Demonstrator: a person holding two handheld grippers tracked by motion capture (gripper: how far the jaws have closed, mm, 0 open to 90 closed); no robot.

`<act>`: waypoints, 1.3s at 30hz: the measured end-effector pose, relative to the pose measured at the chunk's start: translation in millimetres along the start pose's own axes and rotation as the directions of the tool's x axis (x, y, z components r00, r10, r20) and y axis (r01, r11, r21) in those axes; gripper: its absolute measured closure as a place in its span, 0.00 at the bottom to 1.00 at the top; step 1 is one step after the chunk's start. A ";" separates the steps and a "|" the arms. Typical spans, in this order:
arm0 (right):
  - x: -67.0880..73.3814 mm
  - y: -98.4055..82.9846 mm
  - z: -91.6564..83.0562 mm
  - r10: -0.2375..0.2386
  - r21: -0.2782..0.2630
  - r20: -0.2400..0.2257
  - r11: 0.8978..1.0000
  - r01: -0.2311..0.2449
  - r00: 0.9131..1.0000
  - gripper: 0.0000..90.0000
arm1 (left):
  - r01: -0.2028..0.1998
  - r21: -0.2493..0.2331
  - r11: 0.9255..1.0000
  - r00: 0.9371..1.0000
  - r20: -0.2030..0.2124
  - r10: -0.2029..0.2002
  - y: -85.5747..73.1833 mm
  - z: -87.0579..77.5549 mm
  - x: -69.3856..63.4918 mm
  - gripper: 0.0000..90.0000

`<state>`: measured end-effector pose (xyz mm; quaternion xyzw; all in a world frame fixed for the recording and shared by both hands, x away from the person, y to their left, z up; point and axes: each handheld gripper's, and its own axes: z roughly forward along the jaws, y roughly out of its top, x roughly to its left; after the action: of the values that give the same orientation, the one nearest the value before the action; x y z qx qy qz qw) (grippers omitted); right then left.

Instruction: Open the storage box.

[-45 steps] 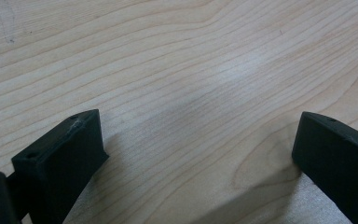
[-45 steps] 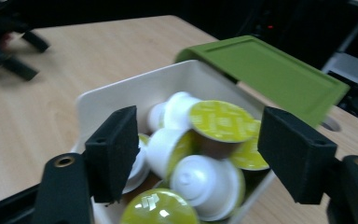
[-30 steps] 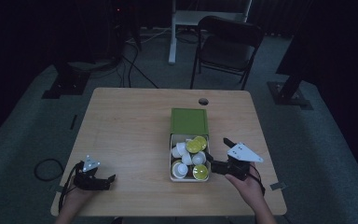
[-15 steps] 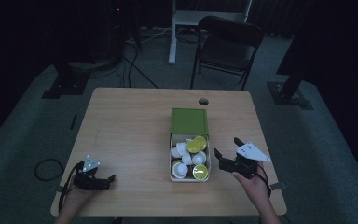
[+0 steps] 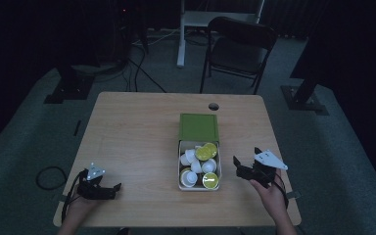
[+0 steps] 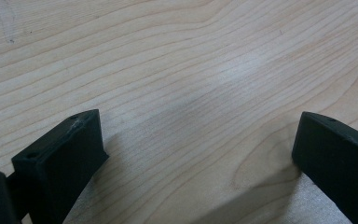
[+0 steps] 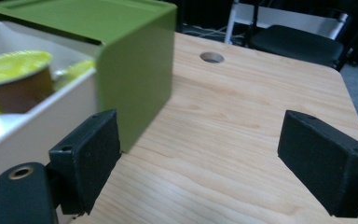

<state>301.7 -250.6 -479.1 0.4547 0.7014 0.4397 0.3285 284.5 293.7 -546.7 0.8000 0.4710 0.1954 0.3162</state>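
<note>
Little looks done: the box at lower centre of the high view is full of cups, its green sleeve slid back, while the right gripper waits beside it, jaws apart and empty, and the left gripper rests open at lower left.

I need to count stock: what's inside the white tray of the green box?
The white tray holds small capsules, some white, some with yellow-green lids. The green sleeve covers the tray's far end, so anything there is hidden.

Green box, yellow-lidded cups
</note>
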 end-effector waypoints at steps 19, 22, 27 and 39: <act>-32.2 -34.9 7.9 0.056 0.182 0.062 0.981 -0.066 0.996 0.14 | 0.004 -0.001 1.000 1.000 -0.002 -0.004 -0.1 0.0 -0.4 0.03; -33.7 -40.2 9.2 0.049 0.209 0.054 0.976 -0.059 0.997 0.14 | 0.004 0.000 1.000 1.000 -0.002 -0.004 -0.1 -0.1 -0.4 0.03; -37.5 -47.3 10.4 0.045 0.231 0.055 0.971 -0.057 0.997 0.14 | 0.003 0.000 1.000 1.000 -0.002 -0.003 -0.1 -0.1 -0.4 0.03; -53.3 -61.3 5.5 0.094 0.273 0.074 0.956 -0.111 0.993 0.14 | 0.003 0.000 1.000 1.000 -0.003 -0.003 -0.1 -0.1 -0.3 0.03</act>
<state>304.8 -310.5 -534.2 0.5450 0.7212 0.3400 0.2595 284.2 293.4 -546.6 0.7990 0.4728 0.1958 0.3158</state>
